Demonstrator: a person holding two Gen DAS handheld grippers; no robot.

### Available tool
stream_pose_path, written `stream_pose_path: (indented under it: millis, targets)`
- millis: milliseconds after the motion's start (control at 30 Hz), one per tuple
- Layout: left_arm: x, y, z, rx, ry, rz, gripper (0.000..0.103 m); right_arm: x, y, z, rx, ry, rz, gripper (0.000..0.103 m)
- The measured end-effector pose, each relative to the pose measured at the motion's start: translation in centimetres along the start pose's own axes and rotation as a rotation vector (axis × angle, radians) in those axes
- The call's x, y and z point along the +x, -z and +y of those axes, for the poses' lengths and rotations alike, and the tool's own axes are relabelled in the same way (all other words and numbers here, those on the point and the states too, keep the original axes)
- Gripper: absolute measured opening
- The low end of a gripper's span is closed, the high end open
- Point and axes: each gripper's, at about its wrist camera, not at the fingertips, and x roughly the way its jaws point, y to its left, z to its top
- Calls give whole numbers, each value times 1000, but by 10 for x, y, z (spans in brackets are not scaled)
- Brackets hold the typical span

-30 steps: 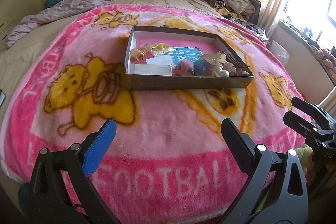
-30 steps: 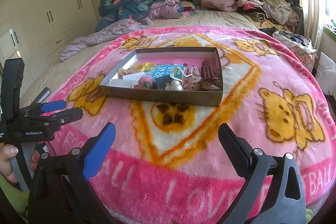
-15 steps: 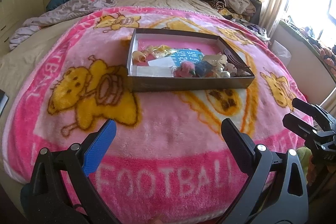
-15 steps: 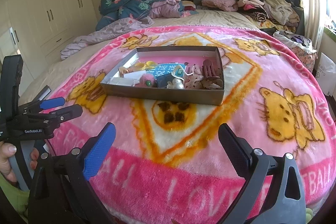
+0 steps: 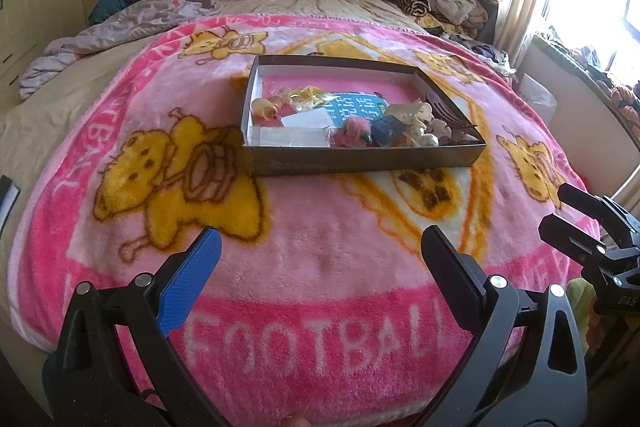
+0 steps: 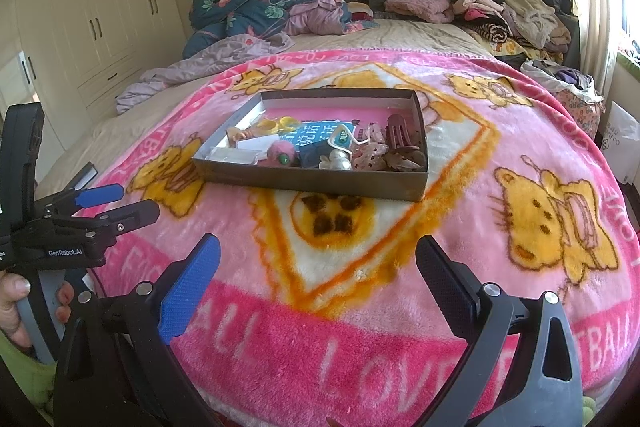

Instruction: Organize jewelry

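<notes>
Box (image 5: 360,163) on blanket (image 5: 320,259) | trinkets, seemingly jewelry, inside | left claw (image 5: 320,247), right claw (image 6: 316,255) wide open, empty

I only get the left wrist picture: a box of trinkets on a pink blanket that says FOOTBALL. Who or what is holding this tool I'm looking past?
Observer: A person. The right wrist view shows a hand wrapped around the handle of the left gripper.
Operator: Is anything written on that tool?
Observer: Yes, its side carries a small label reading GenRobot.AI.
Operator: Does the blanket say anything besides FOOTBALL?
Observer: The blanket also has the letters LOVE along its near pink border, to the left of the BALL end of your word.
</notes>
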Motion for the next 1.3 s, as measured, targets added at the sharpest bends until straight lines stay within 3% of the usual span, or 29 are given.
stream_pose_path:
  millis: [933,1300]
  targets:
    - [0,2,0,-11,1,4,94,-4,2,3,-9,9,2,98]
    - [-1,6,6,-52,52,12,94,-4,1,6,-17,13,8,98]
